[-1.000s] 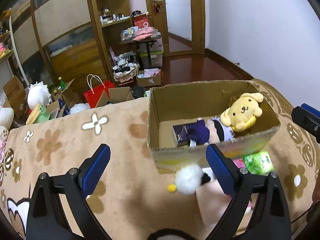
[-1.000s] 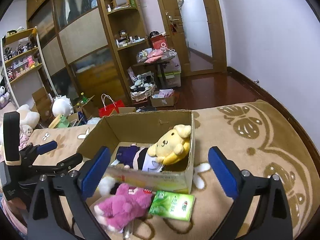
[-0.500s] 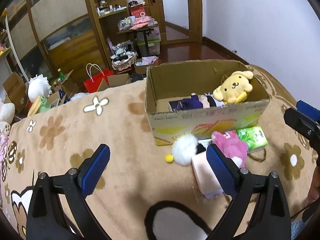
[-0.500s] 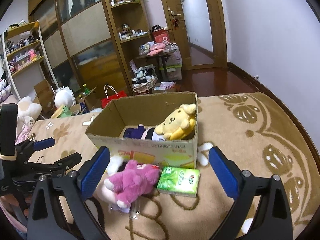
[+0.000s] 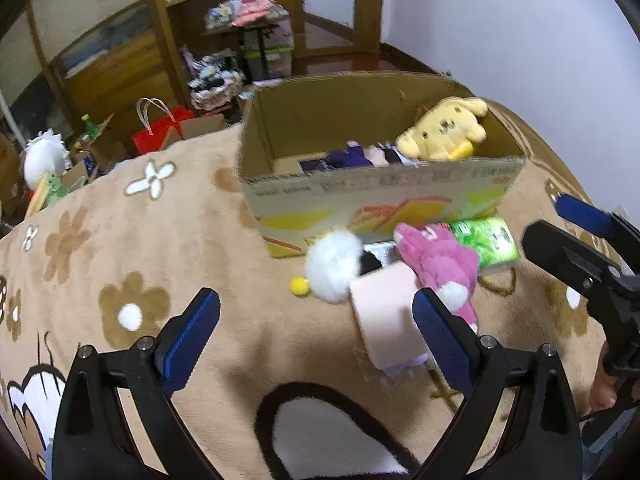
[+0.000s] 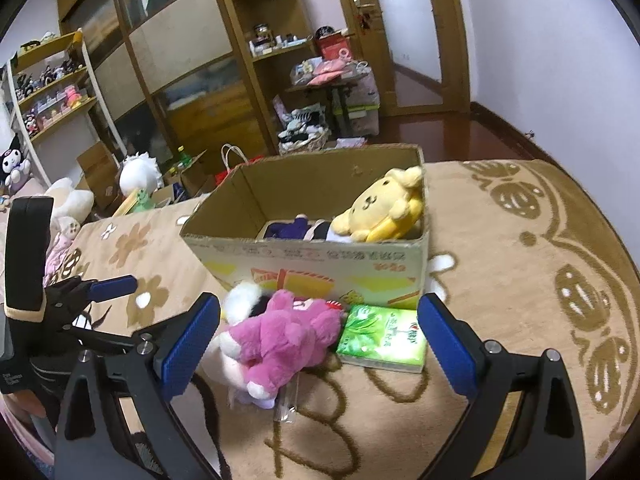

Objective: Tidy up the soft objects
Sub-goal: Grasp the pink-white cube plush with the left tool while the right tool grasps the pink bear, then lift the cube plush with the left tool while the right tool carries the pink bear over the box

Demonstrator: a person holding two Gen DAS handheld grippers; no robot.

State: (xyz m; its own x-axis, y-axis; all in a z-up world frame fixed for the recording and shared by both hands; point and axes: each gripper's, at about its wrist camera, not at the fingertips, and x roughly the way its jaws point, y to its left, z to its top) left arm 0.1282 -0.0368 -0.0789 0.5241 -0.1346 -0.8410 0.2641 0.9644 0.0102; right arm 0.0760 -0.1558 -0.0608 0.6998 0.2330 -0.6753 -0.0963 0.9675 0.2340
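Cardboard box, open at the top and printed yellow and orange on its near wall, stands on a tan flower-patterned carpet. Inside, a yellow dog plush leans in the right far corner; a dark purple plush lies beside it to the left.

Just in front of the box's near wall lies a cluster of loose things:
- a white fluffy plush with a small yellow ball at its left;
- a pink plush, lying on its side, touching the white one;
- a pale pink block, near side of the cluster, partly under the pink plush;
- a green tissue pack, flat on the carpet, just right of the pink plush and against the box.

Left gripper: blue-padded jaws spread wide, holding nothing, above the carpet on the near side of the cluster; its right pad overlaps the pale pink block in the left wrist view.

Right gripper: jaws likewise released and empty, framing the pink plush and tissue pack from the near side, apart from both.

Background: wooden shelving, a red paper bag and other clutter on the floor beyond the carpet's far edge.
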